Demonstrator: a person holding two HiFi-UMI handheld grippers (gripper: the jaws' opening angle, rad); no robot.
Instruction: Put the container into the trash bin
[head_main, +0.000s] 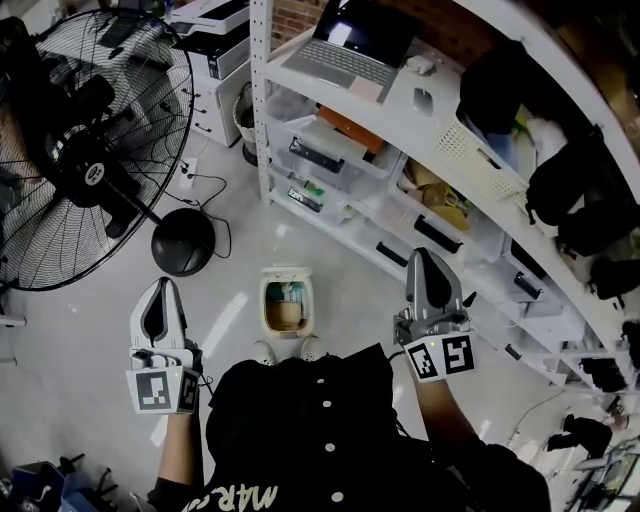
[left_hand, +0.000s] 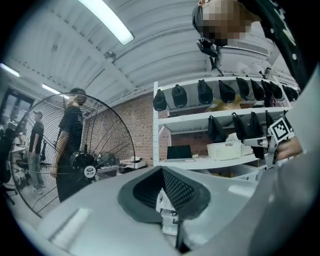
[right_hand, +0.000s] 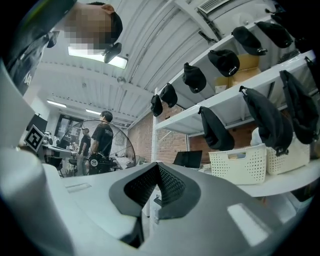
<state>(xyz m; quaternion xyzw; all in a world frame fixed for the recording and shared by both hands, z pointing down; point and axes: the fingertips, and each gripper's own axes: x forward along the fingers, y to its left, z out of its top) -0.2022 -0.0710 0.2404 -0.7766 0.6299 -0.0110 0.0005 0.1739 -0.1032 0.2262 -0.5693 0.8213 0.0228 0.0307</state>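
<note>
A small cream trash bin (head_main: 286, 302) stands open on the floor just ahead of my feet. A tan container (head_main: 284, 314) lies inside it among other rubbish. My left gripper (head_main: 163, 287) is held level to the left of the bin, jaws shut with nothing between them. My right gripper (head_main: 425, 257) is held level to the right of the bin, also shut and empty. In the left gripper view the left gripper (left_hand: 163, 171) shows its pads meeting, and in the right gripper view the right gripper (right_hand: 157, 166) shows the same.
A large floor fan (head_main: 80, 150) with a round black base (head_main: 183, 242) stands at the left. A white shelf rack (head_main: 400, 110) runs along the right, bearing a laptop (head_main: 350, 45), plastic boxes and black bags. People (right_hand: 102, 142) stand beyond the fan.
</note>
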